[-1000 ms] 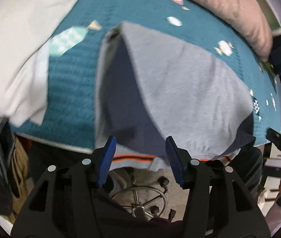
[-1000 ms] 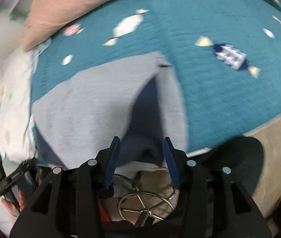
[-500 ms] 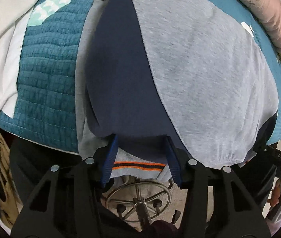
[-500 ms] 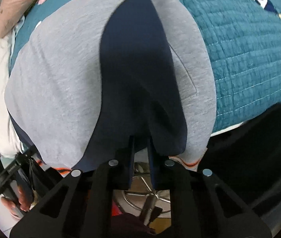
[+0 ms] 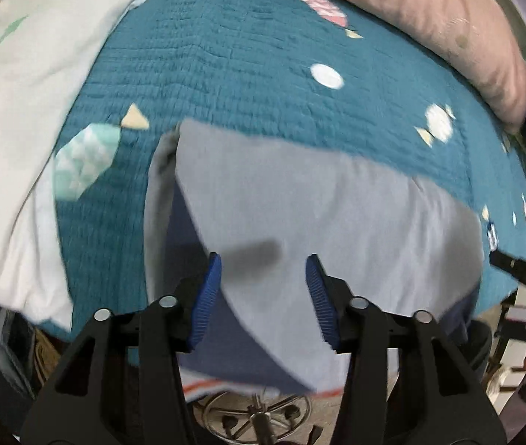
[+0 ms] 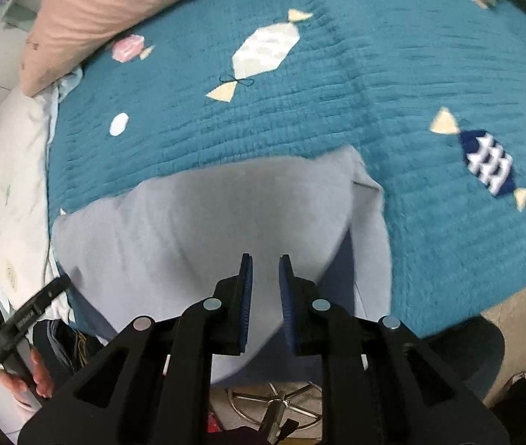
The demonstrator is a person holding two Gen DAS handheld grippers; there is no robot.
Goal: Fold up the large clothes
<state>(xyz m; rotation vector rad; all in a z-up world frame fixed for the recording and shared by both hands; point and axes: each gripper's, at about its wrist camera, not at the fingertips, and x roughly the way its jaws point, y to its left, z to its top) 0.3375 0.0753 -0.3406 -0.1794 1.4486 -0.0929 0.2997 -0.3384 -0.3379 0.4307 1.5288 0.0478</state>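
A large grey garment (image 5: 337, 222) with navy side panels (image 5: 188, 244) lies on the teal quilt, its orange-striped hem (image 5: 203, 385) at the bed's near edge. My left gripper (image 5: 263, 289) hovers over the grey front. Its jaws are closing, and the cloth lies under the gap, not pinched. A finger's shadow falls on the fabric. My right gripper (image 6: 265, 293) has its pads nearly together on a fold of the same garment (image 6: 188, 222), which narrows toward it. A hand (image 6: 36, 374) holds the left tool at that view's edge.
The teal quilt (image 6: 337, 92) with candy patches stretches beyond the garment. A pink pillow (image 5: 430, 18) lies at the back and white bedding (image 5: 22, 111) at the left. A chair's metal star base (image 5: 259, 419) stands on the floor below the bed edge.
Both grippers dipped to the hem half a second ago, where the right jaws closed. Both now sit farther in over the grey front, and the garment looks smaller in both views.
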